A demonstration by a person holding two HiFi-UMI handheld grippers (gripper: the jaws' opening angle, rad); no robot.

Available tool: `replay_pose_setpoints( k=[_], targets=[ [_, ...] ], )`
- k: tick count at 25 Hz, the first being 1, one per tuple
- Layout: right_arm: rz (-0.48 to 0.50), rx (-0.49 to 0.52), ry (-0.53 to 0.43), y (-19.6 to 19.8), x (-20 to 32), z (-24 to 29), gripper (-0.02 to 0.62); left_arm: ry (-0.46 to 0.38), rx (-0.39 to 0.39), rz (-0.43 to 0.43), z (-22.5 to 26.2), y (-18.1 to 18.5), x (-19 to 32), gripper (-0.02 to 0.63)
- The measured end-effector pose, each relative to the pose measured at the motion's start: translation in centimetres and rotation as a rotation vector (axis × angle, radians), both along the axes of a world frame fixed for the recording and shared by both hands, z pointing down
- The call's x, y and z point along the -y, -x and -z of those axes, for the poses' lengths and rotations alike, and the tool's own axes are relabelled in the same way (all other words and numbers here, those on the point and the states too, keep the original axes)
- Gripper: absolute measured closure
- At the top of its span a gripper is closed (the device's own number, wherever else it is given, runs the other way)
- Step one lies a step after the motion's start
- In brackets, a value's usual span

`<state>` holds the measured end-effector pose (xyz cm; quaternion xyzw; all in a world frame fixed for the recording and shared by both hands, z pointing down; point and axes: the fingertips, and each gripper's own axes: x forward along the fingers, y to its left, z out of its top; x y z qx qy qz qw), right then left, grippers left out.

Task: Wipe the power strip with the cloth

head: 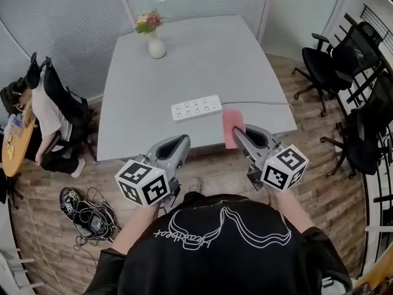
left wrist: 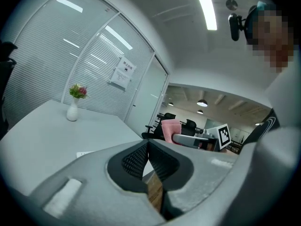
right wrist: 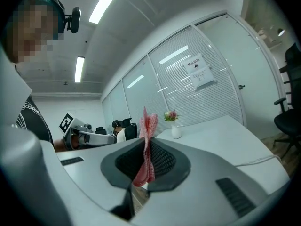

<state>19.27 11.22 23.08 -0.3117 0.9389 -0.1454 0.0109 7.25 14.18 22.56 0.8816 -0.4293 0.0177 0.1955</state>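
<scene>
The printed notice (left wrist: 122, 72) on the glass wall is too small to read. On the grey table (head: 202, 60), a white flower vase (head: 156, 47) stands far back. The left gripper (head: 181, 141) is closed and empty. The white power strip (head: 196, 108) lies near the front edge. Just right of it, the right gripper (head: 236, 129) pinches the pink cloth (head: 231, 120). Black office chairs (head: 325, 66) stand right.

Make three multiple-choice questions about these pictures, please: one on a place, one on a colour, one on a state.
1. Where does the power strip lie?
A. on the floor
B. on the table, nearer the person than the vase
C. on a chair
2. What colour is the cloth?
A. blue
B. pink
C. green
3. How is the left gripper?
A. shut and empty
B. shut on the cloth
C. wide open
Key: 1 B, the strip rests on the tabletop; 2 B, it shows pink; 3 A, its jaws meet with nothing between them.
</scene>
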Motion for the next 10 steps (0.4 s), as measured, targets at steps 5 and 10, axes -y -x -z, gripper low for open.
replay_pose_setpoints(
  k=[5, 10],
  targets=[
    [0.006, -0.003, -0.034, -0.8, -1.5, 1.2, 0.563, -0.049, 0.009, 0.001, 1.5, -1.3, -1.8, 0.592],
    [0.004, 0.001, -0.048, -3.2, -3.2, 1.9, 0.563, -0.080, 0.021, -0.008, 2.4, -3.9, -3.6, 0.592]
  ],
)
